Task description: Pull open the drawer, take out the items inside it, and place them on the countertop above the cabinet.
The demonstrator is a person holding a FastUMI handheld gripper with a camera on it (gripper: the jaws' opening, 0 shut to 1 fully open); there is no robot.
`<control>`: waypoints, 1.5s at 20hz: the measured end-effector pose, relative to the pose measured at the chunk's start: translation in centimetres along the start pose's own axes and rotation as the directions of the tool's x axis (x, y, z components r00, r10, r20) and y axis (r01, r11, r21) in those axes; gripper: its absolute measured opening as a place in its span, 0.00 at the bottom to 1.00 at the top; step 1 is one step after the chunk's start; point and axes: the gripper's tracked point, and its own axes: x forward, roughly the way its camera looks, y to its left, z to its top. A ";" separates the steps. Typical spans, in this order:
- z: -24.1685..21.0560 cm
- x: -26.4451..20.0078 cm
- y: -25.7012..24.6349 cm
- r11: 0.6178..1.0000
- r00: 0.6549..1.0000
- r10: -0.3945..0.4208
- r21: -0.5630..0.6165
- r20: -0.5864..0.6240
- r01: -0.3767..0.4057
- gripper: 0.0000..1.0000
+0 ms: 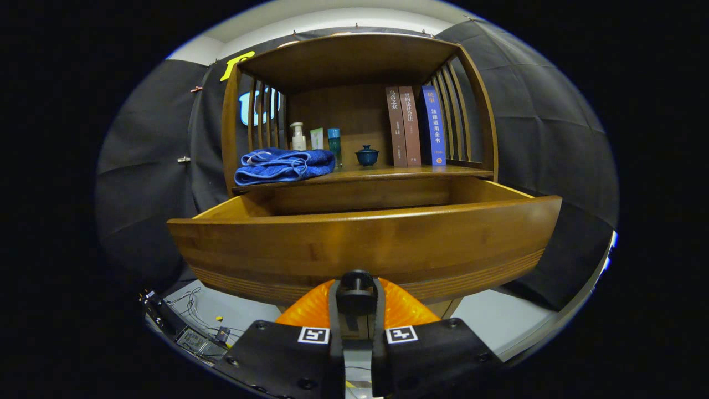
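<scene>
The wooden drawer stands pulled well out of the cabinet, its curved front panel just ahead of me. My gripper is shut on the dark round drawer knob at the lower middle of that panel, one finger pressed on each side. The panel hides the drawer's inside, so I cannot tell what lies in it. Above and behind the drawer runs the wooden countertop of the cabinet.
On the countertop lie a folded blue towel at the left, small bottles behind it, a dark lidded teacup in the middle and three upright books at the right. Slatted sides and a top shelf enclose it.
</scene>
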 end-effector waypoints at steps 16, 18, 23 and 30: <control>11.4 -3.4 0.0 1.000 0.995 0.012 -0.008 -0.095 -0.013 0.98; 12.7 -1.9 0.4 0.999 0.985 0.019 -0.023 -0.173 -0.024 0.98; 13.2 3.9 0.5 0.999 0.928 0.006 0.049 -0.373 0.013 0.99; 7.8 12.4 -0.5 0.999 0.810 -0.053 -0.033 -0.584 0.042 0.99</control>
